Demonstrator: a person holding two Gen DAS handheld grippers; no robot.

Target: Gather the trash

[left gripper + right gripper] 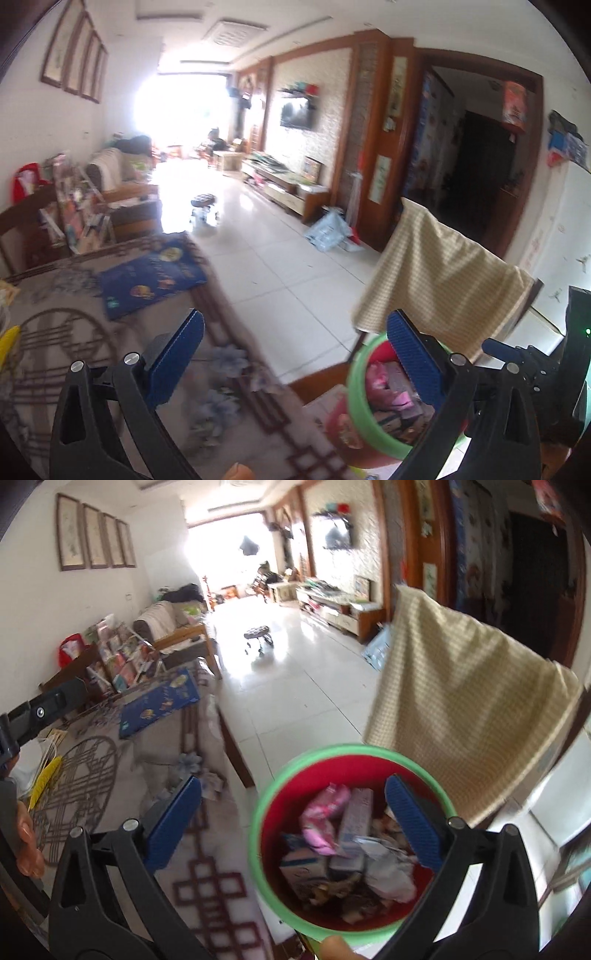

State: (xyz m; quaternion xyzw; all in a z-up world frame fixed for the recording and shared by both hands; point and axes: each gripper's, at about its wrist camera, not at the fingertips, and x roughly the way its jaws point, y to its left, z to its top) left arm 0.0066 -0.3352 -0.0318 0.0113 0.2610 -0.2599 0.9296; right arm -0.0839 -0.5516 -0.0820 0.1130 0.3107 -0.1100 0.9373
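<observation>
A red trash bin (291, 790) with a green rim stands beside the table, full of wrappers, a pink packet (325, 812) and crumpled paper (388, 871). It also shows at the lower right of the left wrist view (356, 398). My right gripper (295, 819) is open and empty, its right finger over the bin's mouth, its left finger over the table. My left gripper (295, 354) is open and empty above the table's edge, left of the bin. The other gripper (535, 365) shows at the right edge of the left wrist view.
The table (122, 775) has a patterned brown cloth with a blue book (159, 705) and yellow items (46, 779) on it. A chair draped in a beige checked cloth (465, 716) stands behind the bin. White tiled floor (295, 686) stretches beyond.
</observation>
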